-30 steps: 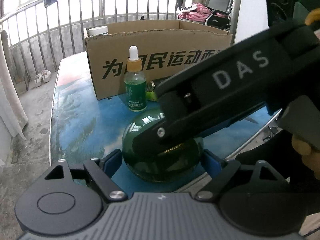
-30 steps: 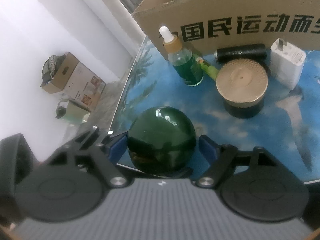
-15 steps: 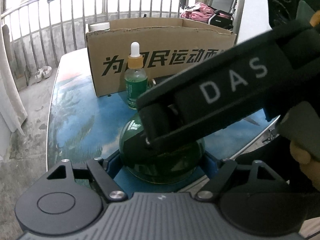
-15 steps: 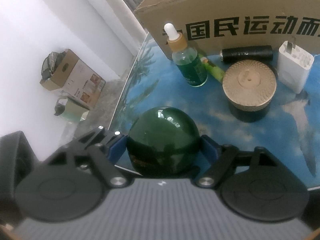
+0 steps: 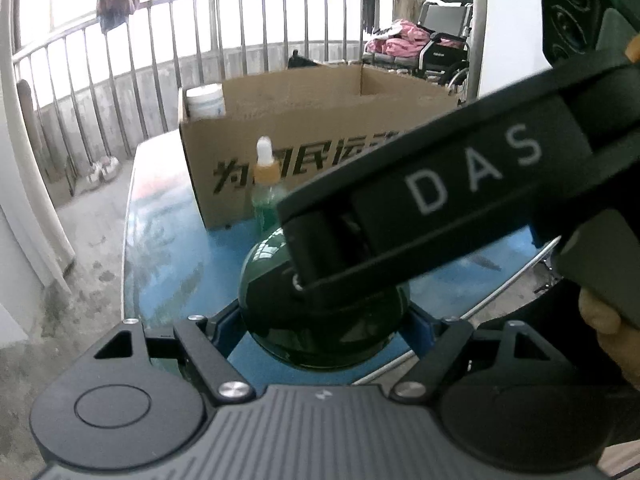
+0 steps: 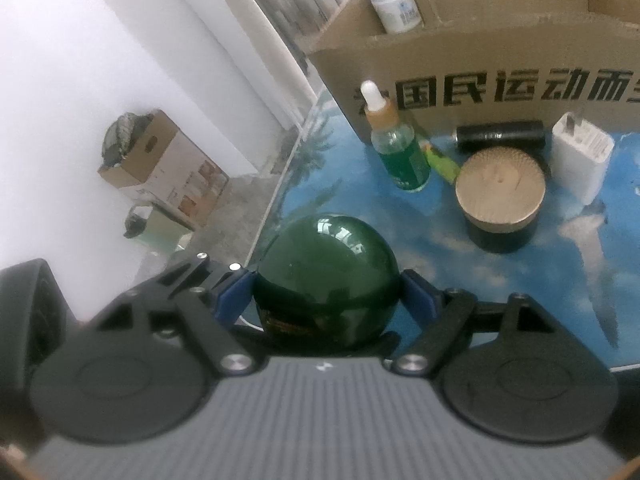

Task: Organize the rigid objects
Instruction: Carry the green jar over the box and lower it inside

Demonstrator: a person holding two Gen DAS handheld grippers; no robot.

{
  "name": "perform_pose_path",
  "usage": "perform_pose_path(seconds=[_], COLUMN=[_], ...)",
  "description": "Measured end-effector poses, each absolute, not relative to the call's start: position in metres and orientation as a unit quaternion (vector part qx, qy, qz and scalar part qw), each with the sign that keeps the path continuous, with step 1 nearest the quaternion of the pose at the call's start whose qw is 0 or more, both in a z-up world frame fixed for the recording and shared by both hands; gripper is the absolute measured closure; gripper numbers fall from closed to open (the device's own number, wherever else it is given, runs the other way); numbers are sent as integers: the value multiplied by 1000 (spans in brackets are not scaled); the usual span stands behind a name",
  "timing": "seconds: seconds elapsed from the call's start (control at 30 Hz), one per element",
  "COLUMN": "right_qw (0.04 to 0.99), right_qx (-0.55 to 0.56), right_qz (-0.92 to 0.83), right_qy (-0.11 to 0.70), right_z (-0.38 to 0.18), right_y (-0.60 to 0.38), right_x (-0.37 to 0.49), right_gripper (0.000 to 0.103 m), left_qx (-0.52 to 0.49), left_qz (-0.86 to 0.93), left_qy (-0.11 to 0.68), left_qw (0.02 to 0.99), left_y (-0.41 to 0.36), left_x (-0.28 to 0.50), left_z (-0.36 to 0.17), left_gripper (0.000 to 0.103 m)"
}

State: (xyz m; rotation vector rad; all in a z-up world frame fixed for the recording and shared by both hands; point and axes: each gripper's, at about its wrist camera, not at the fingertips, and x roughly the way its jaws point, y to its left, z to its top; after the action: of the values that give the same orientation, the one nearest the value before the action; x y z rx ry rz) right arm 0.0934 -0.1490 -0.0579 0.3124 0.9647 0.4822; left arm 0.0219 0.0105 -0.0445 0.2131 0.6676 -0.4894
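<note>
Both tools bracket the green globe jar (image 6: 326,276) at the table's near edge: the right gripper (image 6: 326,294) has its blue pads pressed to the jar's flanks, while the left gripper (image 5: 322,326) flanks it with contact unclear. One white bottle (image 6: 394,2) stands in the cardboard box (image 6: 500,60). By judgement, the dropper bottle (image 6: 400,152), gold-lidded jar (image 6: 500,200), black tube (image 6: 500,134) and white charger (image 6: 582,158) remain to be boxed

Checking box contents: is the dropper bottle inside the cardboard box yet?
No, the dropper bottle stands on the table in front of the cardboard box.
</note>
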Motion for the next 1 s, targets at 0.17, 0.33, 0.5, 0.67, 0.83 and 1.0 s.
perform_pose_path(seconds=[0.17, 0.33, 0.5, 0.67, 0.83, 1.0], right_qw=[859, 874, 889, 895, 896, 888], right_qx=[155, 148, 148, 147, 142, 134], right_qz=[241, 248, 252, 250, 233, 212], right_qy=[426, 390, 353, 339, 351, 386], right_z=[-35, -5, 30, 61, 80, 83], right_y=[-160, -174, -198, -226, -255, -278], right_x=[80, 74, 83, 111, 162, 233], right_gripper=[23, 23, 23, 23, 23, 23], left_qx=[123, 133, 149, 153, 144, 139], left_qz=[-231, -232, -237, -256, -286, -304], left_qy=[295, 263, 232, 227, 259, 318], left_qw=[919, 927, 931, 927, 911, 887], left_y=[-3, -18, -42, -72, -96, -122], left_x=[13, 15, 33, 71, 135, 214], left_z=[-21, 6, 36, 59, 74, 70], left_gripper=[22, 22, 22, 22, 22, 22])
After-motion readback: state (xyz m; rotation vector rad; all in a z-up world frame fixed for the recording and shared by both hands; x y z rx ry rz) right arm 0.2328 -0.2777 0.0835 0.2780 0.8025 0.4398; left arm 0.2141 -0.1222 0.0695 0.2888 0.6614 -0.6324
